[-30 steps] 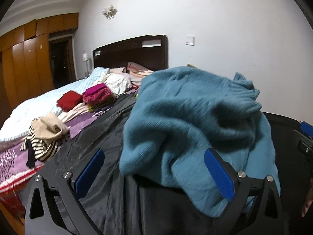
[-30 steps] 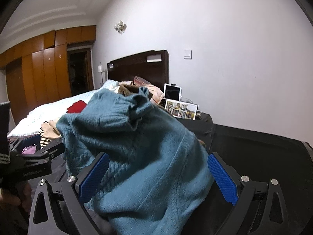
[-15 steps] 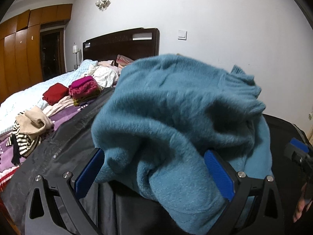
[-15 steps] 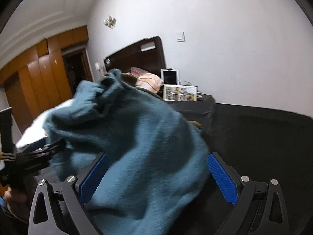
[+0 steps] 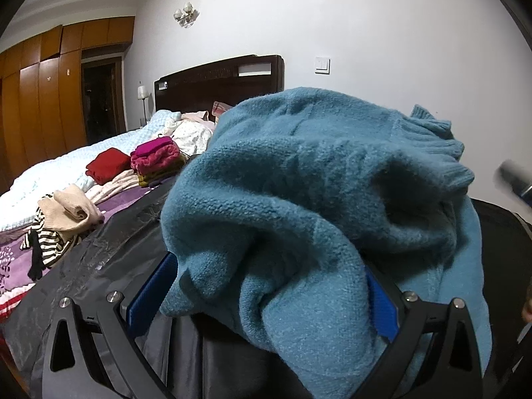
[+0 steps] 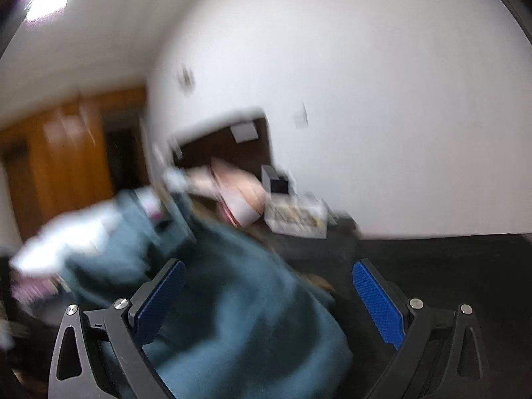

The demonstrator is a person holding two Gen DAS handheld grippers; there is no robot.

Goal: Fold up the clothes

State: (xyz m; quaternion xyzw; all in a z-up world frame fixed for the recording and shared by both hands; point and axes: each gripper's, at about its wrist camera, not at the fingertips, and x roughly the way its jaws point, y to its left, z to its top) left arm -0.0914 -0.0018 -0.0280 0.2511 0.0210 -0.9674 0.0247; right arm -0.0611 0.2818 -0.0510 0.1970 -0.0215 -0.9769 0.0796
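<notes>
Teal knit, the sweater [image 5: 326, 179] sits bunched on the black sheet [image 5: 109, 249] over the bed. It lies straight ahead of the left gripper [image 5: 266, 296], whose 2 fingers [image 5: 149, 292] stand apart around its near edge. The right gripper [image 6: 269, 299], also apart, sees it lower-left, blurred.

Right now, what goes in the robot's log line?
fold clothes | sweater bunched on black sheet | both jaws open | right view blurred

Left tool [image 5: 266, 292] and right tool [image 6: 267, 302], both with blue fingers spread wide.
</notes>
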